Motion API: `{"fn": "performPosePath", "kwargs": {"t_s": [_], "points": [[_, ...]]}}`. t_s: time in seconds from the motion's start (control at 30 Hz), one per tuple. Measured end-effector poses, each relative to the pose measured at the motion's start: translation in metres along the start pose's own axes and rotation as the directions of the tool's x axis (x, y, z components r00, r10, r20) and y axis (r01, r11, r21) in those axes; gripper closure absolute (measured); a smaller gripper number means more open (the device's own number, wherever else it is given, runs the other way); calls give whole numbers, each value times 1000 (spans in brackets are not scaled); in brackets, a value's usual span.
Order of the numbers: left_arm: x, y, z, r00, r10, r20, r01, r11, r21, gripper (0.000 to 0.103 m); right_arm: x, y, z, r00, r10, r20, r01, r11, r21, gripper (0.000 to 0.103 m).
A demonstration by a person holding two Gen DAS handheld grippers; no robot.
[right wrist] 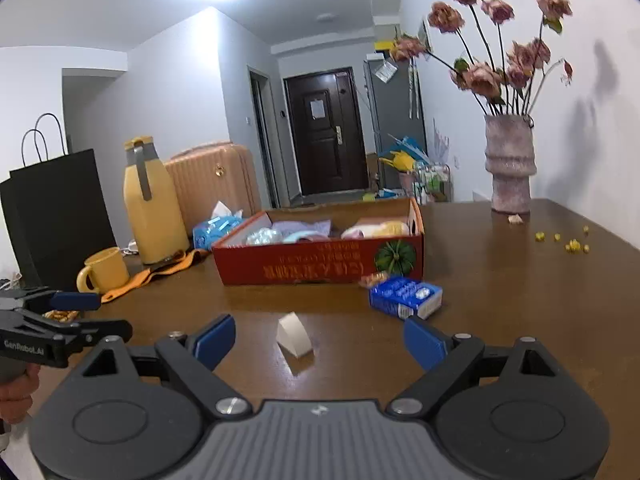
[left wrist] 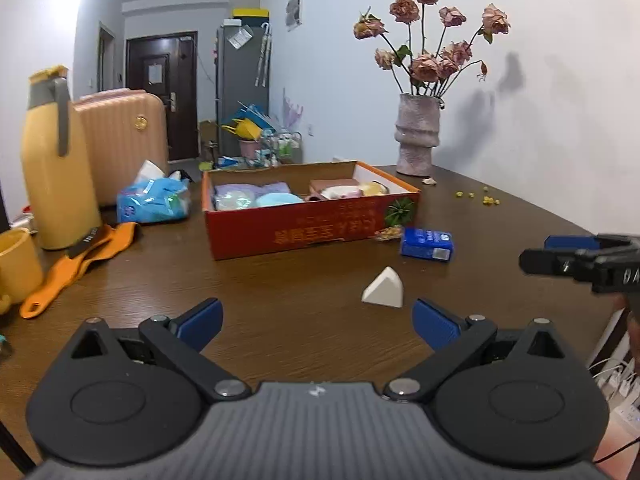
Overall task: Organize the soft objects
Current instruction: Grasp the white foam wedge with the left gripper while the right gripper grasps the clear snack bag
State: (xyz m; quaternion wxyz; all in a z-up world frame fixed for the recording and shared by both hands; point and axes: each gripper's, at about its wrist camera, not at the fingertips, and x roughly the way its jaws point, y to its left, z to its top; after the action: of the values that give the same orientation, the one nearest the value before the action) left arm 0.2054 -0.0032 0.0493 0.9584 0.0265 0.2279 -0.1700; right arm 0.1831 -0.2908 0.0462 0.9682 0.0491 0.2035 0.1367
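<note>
- Left wrist view: the left claw point(left wrist: 316, 322) stands wide with nothing between its blue pads. A white wedge point(left wrist: 383, 288), probably a makeup sponge, sits on the table point(left wrist: 280, 280) just ahead and a little right of the claw's middle. Behind it the red box point(left wrist: 312, 228) already holds pastel soft items, and a blue pack point(left wrist: 427, 243) lies by the box's right corner. The right claw point(left wrist: 560, 254) enters from the right edge.
- Right wrist view: the right claw point(right wrist: 320, 340) is also wide and empty. The wedge point(right wrist: 294, 336) lies between its pads' lines, slightly left of centre. The pack point(right wrist: 404, 296) is close to the right pad, and the box point(right wrist: 320, 264) is beyond. The left claw point(right wrist: 76, 312) shows at the left edge.
- Handling: the wedge looks light, squashy and easily tipped. A gentle pinch across its two flat faces, low down, seems best. The pack looks soft but crinkly, so it should be gripped across its short sides.
</note>
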Motion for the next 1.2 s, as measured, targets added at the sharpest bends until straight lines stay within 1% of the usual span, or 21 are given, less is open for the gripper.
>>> {"fn": "performPosePath", "kwargs": {"t_s": [0.13, 0.2, 0.27, 0.3, 0.33, 0.37, 0.43, 0.47, 0.5, 0.53, 0.57, 0.6, 0.67, 0.77, 0.83, 0.87, 0.93, 1.0, 1.1, 1.17, 1.2], "points": [[22, -7, 5, 999, -16, -33, 16, 1000, -1, 0, 2, -7, -4, 998, -52, 20, 51, 999, 7, 12], [40, -18, 7, 998, -28, -57, 28, 1000, 8, 0, 7, -16, -5, 995, -89, 40, 88, 996, 34, 12], [65, -31, 9, 995, -46, -89, 48, 998, 26, 2, 15, -27, -4, 992, -118, 34, 116, 991, 72, 12], [77, -37, 10, 993, -54, -101, 58, 998, 38, 7, 19, -31, -5, 992, -122, 27, 119, 989, 88, 12], [92, -44, 11, 992, -49, -116, 56, 997, 58, 14, 24, -36, -5, 992, -123, 15, 121, 987, 102, 12], [104, -50, 11, 991, -38, -126, 48, 996, 79, 18, 29, -40, -5, 992, -126, 5, 125, 986, 107, 12], [128, -58, 11, 989, -3, -145, 21, 992, 124, 37, 37, -45, -5, 991, -134, -11, 134, 985, 105, 12], [140, -61, 10, 989, 2, -150, 18, 991, 135, 40, 41, -47, -4, 990, -138, -18, 139, 985, 103, 12], [148, -62, 9, 987, -5, -158, 26, 991, 134, 48, 46, -50, -3, 990, -142, -26, 144, 984, 102, 12], [156, -61, 9, 984, -24, -175, 47, 990, 129, 60, 51, -52, -2, 989, -147, -34, 150, 984, 101, 12], [162, -59, 10, 981, -59, -187, 82, 990, 116, 64, 56, -54, 0, 987, -153, -41, 157, 983, 98, 13], [165, -57, 11, 976, -99, -192, 121, 987, 107, 74, 62, -56, 2, 986, -160, -46, 164, 982, 94, 13], [165, -50, 15, 975, -132, -181, 150, 984, 95, 75, 79, -57, 10, 984, -169, -53, 173, 982, 76, 13], [166, -24, 25, 976, -155, -155, 156, 988, -3, 76, 112, -49, 22, 984, -169, -54, 169, 986, -8, 14], [166, -1, 33, 984, -127, -124, 119, 990, -69, 76, 144, -40, 32, 987, -152, -56, 148, 986, -79, 16], [166, 9, 36, 989, -99, -108, 89, 992, -94, 76, 159, -37, 36, 986, -152, -68, 145, 984, -100, 23], [166, 28, 37, 995, -54, -79, 45, 991, -123, 76, 198, -30, 44, 976, -173, -136, 151, 977, -152, 31], [165, 42, 35, 997, -41, -68, 30, 988, -150, 76, 227, -28, 47, 964, -200, -178, 172, 972, -161, 38], [166, 53, 34, 996, -30, -86, 13, 983, -184, 76, 253, -26, 46, 955, -233, -183, 205, 966, -159, 41], [166, 54, 33, 996, -17, -93, 0, 984, -178, 76, 264, -23, 40, 946, -266, -184, 229, 953, -199, 42], [165, 54, 32, 996, -13, -93, -3, 985, -170, 76, 269, -22, 39, 940, -274, -201, 233, 951, -206, 45]]}}
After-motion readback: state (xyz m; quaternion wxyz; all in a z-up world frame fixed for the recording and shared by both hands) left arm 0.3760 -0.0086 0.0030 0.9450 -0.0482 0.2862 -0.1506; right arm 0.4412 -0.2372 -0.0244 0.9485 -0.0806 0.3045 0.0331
